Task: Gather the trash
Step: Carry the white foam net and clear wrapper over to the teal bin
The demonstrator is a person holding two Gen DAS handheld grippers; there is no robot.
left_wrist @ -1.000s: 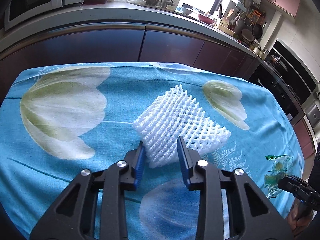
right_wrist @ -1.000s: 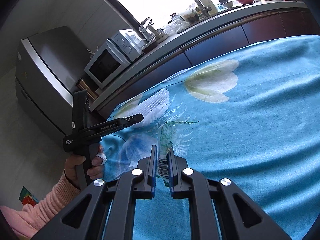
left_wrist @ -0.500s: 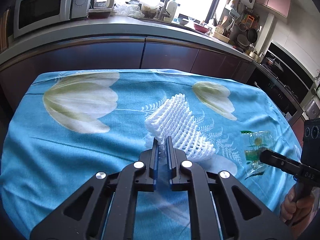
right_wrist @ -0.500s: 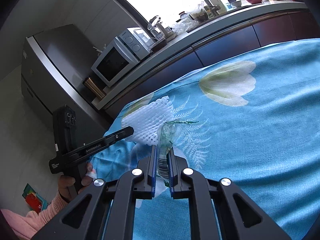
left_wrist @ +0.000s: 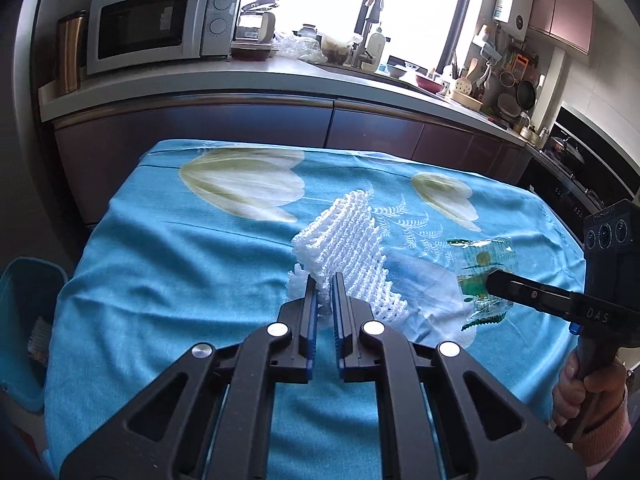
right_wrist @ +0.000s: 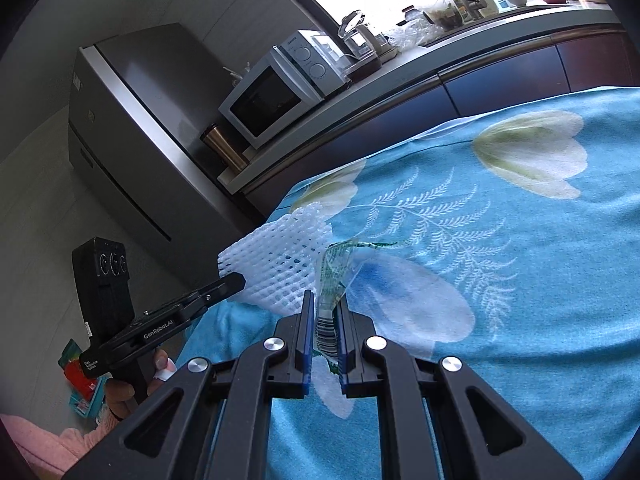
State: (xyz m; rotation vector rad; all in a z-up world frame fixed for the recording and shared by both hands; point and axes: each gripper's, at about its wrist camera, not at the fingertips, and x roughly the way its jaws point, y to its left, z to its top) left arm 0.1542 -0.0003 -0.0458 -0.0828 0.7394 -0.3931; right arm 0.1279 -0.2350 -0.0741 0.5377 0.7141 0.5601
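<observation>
- Here, the left gripper [left_wrist: 323, 280] has its jaws clamped on the near edge of a white foam net [left_wrist: 344, 248], held above the blue flowered tablecloth [left_wrist: 168, 264].
- Just right of it, the right gripper [right_wrist: 323, 300] pinches a clear green-printed wrapper [right_wrist: 334, 276], also off the cloth.
- Farther left, a blue bin [left_wrist: 24, 320] stands beside the table.
- Beyond, a microwave [left_wrist: 152, 24] sits on the counter.

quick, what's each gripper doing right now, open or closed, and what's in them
Left gripper: closed on the white foam net.
Right gripper: closed on the clear green-printed wrapper.
</observation>
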